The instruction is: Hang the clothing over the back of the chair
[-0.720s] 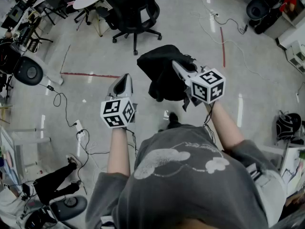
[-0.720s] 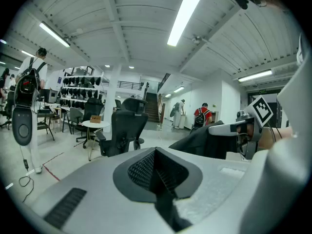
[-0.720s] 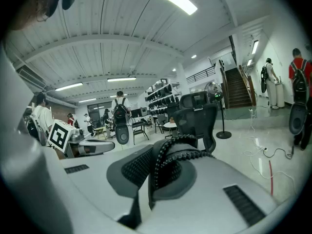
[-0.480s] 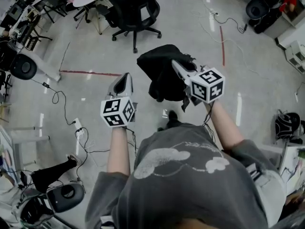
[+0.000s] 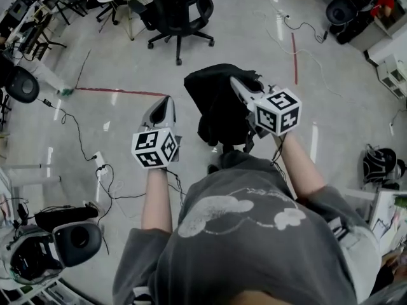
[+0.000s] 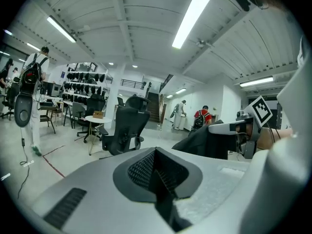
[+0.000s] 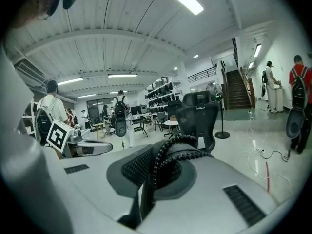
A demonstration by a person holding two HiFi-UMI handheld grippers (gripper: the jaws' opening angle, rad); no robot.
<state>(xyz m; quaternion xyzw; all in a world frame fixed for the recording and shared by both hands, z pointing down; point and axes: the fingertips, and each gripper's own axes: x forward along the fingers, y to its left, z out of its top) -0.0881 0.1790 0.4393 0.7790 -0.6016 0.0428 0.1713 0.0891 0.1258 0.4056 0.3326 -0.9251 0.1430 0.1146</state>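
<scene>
Holding the clothing (image 5: pixel 216 107) pinched in its closed jaws, the right gripper (image 5: pixel 238 88) is staying beside the empty, closed left gripper (image 5: pixel 165 105) while the chair (image 5: pixel 180 5), well ahead, is drifting slightly up the head view.

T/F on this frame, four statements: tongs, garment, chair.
1. The right tongs are shut on the black garment. True.
2. The garment is draped over the back of the black chair. False: it hangs from the right tongs, apart from the chair, which stands farther off.
3. The left tongs grip a corner of the garment. False: they are shut on nothing, beside the garment.
4. The chair stands on a wheeled star base. True.
</scene>
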